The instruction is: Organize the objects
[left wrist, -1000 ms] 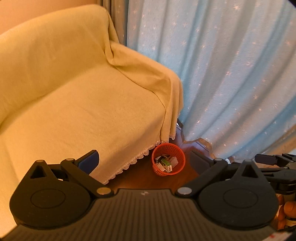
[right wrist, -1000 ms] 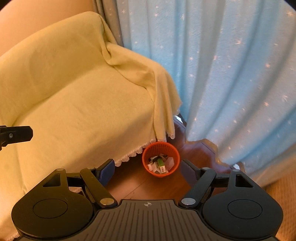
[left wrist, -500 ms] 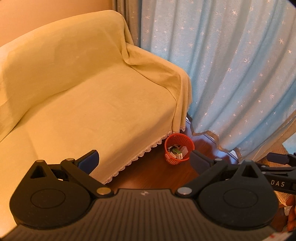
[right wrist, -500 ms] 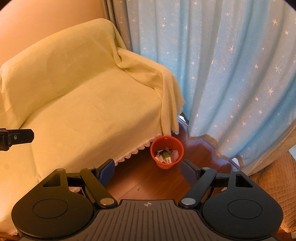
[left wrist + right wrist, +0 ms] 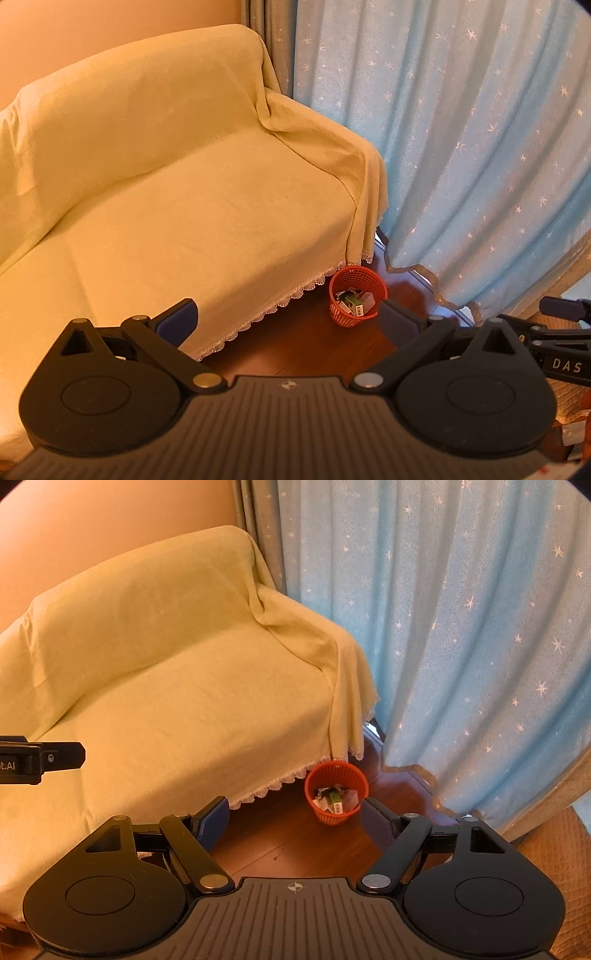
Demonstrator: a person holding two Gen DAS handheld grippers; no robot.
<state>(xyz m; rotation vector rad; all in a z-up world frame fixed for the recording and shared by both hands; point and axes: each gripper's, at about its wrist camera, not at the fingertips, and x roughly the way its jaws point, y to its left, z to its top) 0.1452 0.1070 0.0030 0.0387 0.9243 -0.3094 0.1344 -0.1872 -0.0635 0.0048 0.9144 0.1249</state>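
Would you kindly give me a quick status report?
Left gripper open, empty. Right gripper open, empty. Orange basket on floor beside sofa, holding items. Path clear.

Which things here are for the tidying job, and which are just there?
For the job: orange basket holding small boxes; left hand-held gripper and right hand-held gripper, both open and empty.

Just there: covered sofa, star curtain, wooden floor.

We see a sofa (image 5: pixel 207 206) draped in a pale yellow cover (image 5: pixel 177 686) with a lace hem, set against a peach wall (image 5: pixel 92 33). Beside it hangs a light blue curtain (image 5: pixel 461 129) dotted with white stars, reaching a dark wooden floor (image 5: pixel 295 845).
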